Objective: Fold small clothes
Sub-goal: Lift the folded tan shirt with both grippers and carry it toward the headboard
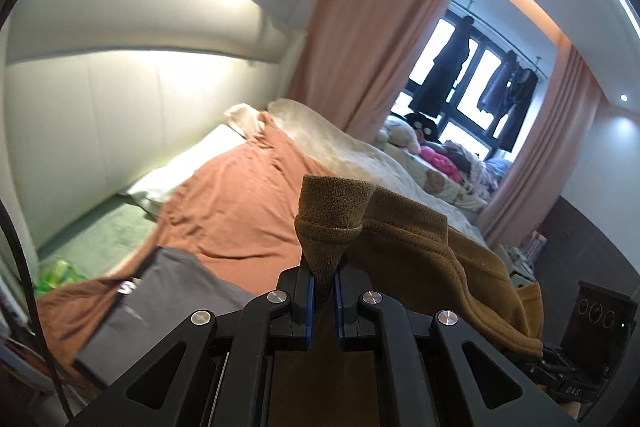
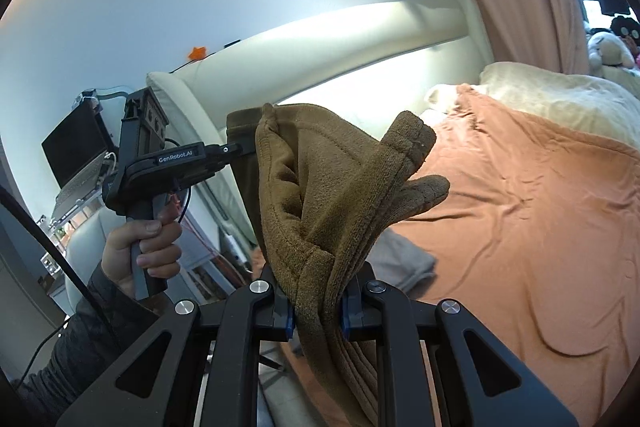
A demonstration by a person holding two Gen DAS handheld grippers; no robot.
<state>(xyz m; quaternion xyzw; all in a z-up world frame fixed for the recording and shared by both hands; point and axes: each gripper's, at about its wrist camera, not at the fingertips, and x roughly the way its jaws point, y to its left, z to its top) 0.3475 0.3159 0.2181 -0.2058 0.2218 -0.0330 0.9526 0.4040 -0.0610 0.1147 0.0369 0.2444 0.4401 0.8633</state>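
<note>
Both the left gripper [image 1: 322, 281] and right gripper [image 2: 317, 303] clamp the brown fleece garment [image 2: 320, 195] aloft over the bed [image 2: 520, 207]; in all likelihood, folding has barely begun.

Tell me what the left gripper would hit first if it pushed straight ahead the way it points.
Beyond the brown garment the left gripper clamps, probably the rust-orange bedspread; depth is unclear.

2 tools [image 1: 322, 291] [image 2: 318, 311], 1 brown garment [image 1: 416, 235], 1 grey garment [image 1: 160, 291], 1 laptop [image 2: 78, 151].
</note>
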